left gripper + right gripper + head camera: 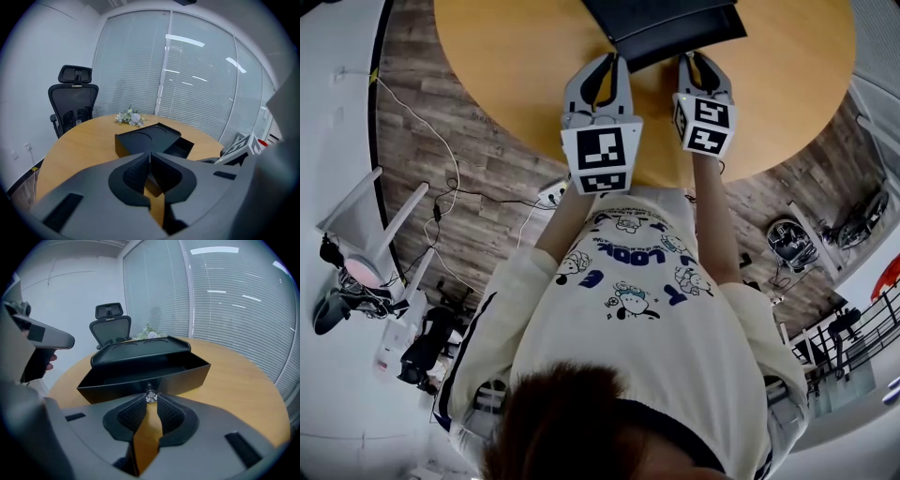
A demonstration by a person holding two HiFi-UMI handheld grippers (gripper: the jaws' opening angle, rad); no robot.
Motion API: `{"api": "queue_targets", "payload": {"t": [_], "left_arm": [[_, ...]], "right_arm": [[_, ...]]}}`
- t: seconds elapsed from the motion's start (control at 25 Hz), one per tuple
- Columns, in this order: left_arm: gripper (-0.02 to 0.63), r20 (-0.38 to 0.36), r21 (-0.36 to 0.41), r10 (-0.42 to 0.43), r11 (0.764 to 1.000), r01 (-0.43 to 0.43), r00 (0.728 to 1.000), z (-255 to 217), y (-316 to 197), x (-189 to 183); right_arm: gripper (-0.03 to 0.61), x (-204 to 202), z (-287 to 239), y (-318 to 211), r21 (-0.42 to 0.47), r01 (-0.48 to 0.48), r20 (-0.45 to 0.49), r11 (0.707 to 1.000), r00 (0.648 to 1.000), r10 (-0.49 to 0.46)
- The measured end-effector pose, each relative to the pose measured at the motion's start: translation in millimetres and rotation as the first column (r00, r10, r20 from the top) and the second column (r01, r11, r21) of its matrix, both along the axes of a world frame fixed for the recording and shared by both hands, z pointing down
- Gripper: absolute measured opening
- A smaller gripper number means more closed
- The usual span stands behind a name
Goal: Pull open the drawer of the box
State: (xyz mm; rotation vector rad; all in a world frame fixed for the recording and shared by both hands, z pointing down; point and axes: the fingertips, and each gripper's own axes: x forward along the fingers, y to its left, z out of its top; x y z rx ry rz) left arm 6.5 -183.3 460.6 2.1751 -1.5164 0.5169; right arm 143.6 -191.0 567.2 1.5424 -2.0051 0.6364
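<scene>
A black box lies on the round wooden table, with its drawer pulled out toward me. My right gripper is shut on the small clear knob at the middle of the drawer front; in the head view the right gripper sits at the drawer's near edge. My left gripper is shut with nothing in it, just short of the box's near corner. Seen from the head, the left gripper is beside the right one. The open drawer shows empty.
A black office chair stands behind the table and a small bunch of flowers lies at its far side. Window blinds close off the back. Cables and a white chair base are on the floor to my left.
</scene>
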Motion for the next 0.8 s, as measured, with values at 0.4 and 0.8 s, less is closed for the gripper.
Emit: {"api": "queue_targets", "payload": {"t": [0.4,0.8], "left_arm": [[0.025,-0.004,0.009,0.006,1.0,-0.006,1.0,-3.3,17.8,3.1],[0.025,-0.011,0.014,0.01,1.0,-0.01,1.0,-4.3,30.9,0.1]], "right_arm": [[0.086,7.8,0.5,20.6,-0.016,-0.015,0.0,1.0,1.0,0.015],[0.086,13.3,5.8,39.0,-0.023,-0.029,-0.015,0.999,0.999,0.029]]}}
